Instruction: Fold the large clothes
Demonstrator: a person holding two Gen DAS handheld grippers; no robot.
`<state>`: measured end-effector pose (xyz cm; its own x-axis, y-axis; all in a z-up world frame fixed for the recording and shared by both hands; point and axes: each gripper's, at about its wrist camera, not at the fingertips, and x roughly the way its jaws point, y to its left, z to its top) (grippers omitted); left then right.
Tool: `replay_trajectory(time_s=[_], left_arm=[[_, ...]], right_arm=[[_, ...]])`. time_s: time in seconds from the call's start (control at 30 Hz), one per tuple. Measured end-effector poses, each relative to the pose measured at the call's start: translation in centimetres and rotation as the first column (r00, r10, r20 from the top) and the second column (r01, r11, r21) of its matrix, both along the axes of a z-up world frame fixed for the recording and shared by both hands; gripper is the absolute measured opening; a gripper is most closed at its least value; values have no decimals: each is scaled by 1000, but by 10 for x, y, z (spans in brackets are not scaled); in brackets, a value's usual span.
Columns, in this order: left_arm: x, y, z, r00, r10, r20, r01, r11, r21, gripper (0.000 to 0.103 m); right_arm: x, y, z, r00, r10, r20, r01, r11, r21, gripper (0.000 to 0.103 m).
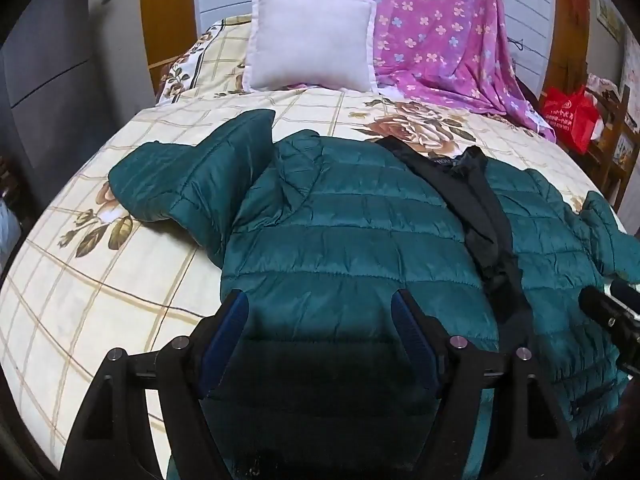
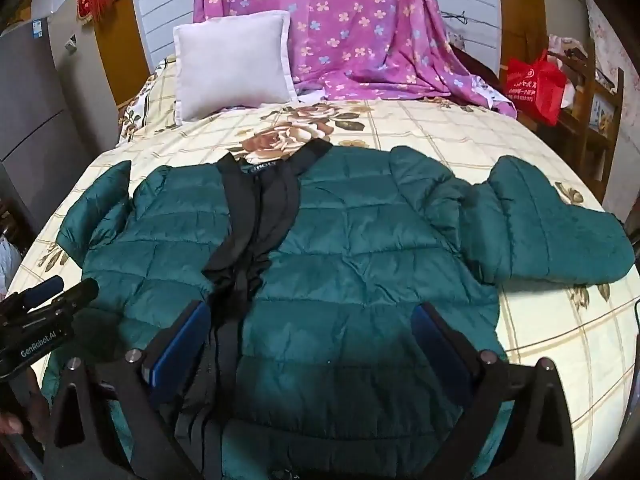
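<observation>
Jacket: the teal puffer jacket (image 2: 360, 248) lies front-up on the bed (image 2: 540, 320), collar toward the pillow (image 2: 236, 68); hem nearest me
My left gripper (image 1: 320, 304): spread wide, empty, over its left front; nearer the left sleeve (image 1: 188, 184)
My right gripper (image 2: 312, 316): spread, empty, just right of the black placket (image 2: 244, 240)

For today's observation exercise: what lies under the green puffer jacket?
The green puffer jacket lies spread flat on a floral checked bedspread, which shows all around it. The part of the bedspread directly beneath is covered, so anything there cannot be seen.
</observation>
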<state>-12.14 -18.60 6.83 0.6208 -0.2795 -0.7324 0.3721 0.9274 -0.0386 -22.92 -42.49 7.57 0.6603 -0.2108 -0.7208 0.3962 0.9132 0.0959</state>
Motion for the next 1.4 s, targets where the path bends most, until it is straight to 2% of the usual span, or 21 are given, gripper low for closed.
replay_trajectory(time_s=[0.13,0.4,0.43,0.7,0.97,1.1,1.27,1.4], left_arm=[[-5,-1,-1,1000,-16,0,16,1000,1,38],[-30,-13,-5,997,-72,-3,72,997,41,38],[-34,-13,-5,997,-76,-2,76,996,45,38],[-66,-13,-3,996,-92,-12,92,993,74,38],[-98,-6,13,994,-107,-5,107,994,33,38],[-106,-3,14,994,-109,-16,109,994,18,38],[-109,3,13,995,-97,-20,97,995,15,38],[-110,3,12,995,-97,-22,98,995,18,38]], right_arm=[[1,1,-2,1000,-15,-15,14,1000,-18,102],[-3,12,-11,998,21,-54,-24,998,-58,102],[-9,8,-5,997,26,-71,-30,998,-62,102],[-33,13,-7,997,-4,-76,1,999,-32,102],[-64,29,3,996,-18,-84,18,1000,-2,102],[-81,32,-1,996,-28,-88,32,999,40,102],[-91,36,-7,993,-45,-108,48,999,18,102],[-94,35,-10,993,-52,-109,57,997,43,102]])
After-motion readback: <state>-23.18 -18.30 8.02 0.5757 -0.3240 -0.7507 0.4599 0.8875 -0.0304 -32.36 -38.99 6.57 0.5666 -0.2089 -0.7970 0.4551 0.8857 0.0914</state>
